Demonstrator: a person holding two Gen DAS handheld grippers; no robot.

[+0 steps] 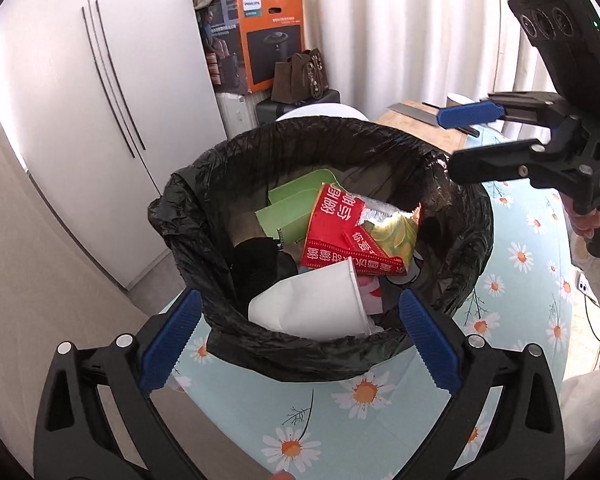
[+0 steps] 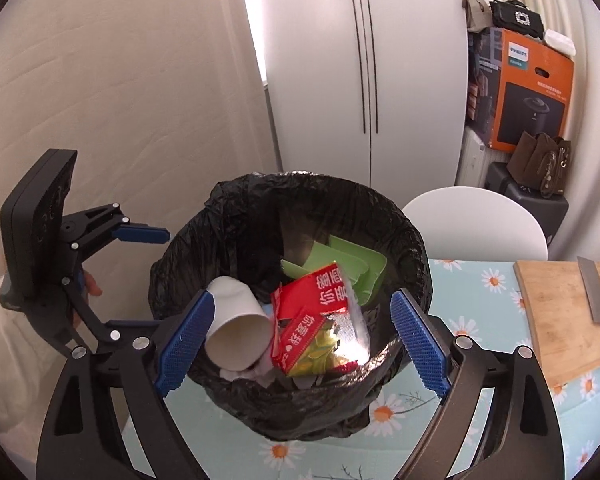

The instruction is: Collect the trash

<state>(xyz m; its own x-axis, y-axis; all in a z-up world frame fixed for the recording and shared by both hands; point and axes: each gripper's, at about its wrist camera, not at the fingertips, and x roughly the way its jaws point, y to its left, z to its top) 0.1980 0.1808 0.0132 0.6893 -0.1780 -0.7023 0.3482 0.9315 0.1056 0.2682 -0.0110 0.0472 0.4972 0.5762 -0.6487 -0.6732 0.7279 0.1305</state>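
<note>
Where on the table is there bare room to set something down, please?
Free: the daisy tablecloth between the lined bin and the cutting board, and the strip in front of the bin. Crowded: the bin itself, and the board, where a knife lies.

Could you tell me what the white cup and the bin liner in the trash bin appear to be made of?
White cup: most likely paper, matte, with a thin rolled rim and a dented wall. Bin liner: thin black plastic film, glossy and crinkled, folded over the bin's rim in loose wrinkles.
</note>
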